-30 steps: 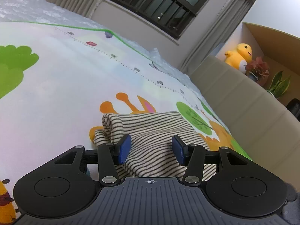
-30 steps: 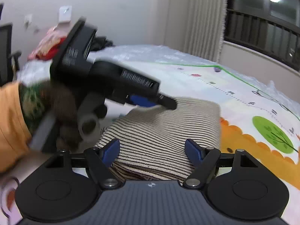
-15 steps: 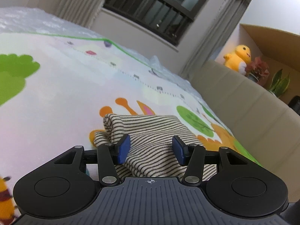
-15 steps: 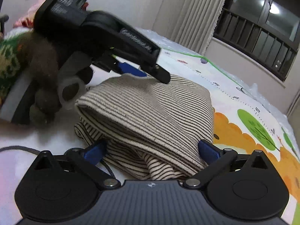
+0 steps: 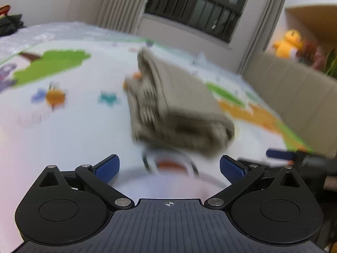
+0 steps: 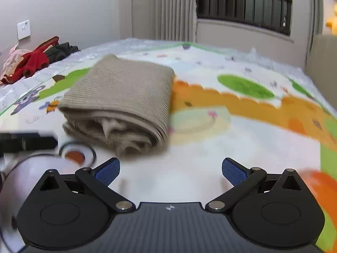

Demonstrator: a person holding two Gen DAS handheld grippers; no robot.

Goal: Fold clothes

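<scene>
A folded beige striped garment point(image 5: 177, 105) lies on the colourful play mat point(image 5: 63, 116); it also shows in the right wrist view point(image 6: 120, 99) as a neat thick bundle. My left gripper point(image 5: 169, 167) is open and empty, a short way back from the bundle's near end. My right gripper point(image 6: 170, 169) is open and empty, back from the bundle's near right corner. The right gripper's finger point(image 5: 280, 154) shows at the right of the left wrist view. The left gripper's body point(image 6: 25, 141) shows at the left edge of the right wrist view. Both views are motion blurred.
A pile of red, pink and dark clothes point(image 6: 35, 61) lies at the mat's far left. A beige headboard point(image 5: 294, 97) runs along the right side. A barred window point(image 6: 242, 4) and curtains stand behind. A yellow plush toy point(image 5: 288, 44) sits on a shelf.
Both grippers have pulled back from the folded garment and opened wider. The left gripper has left the bundle, which now lies alone on the mat.
</scene>
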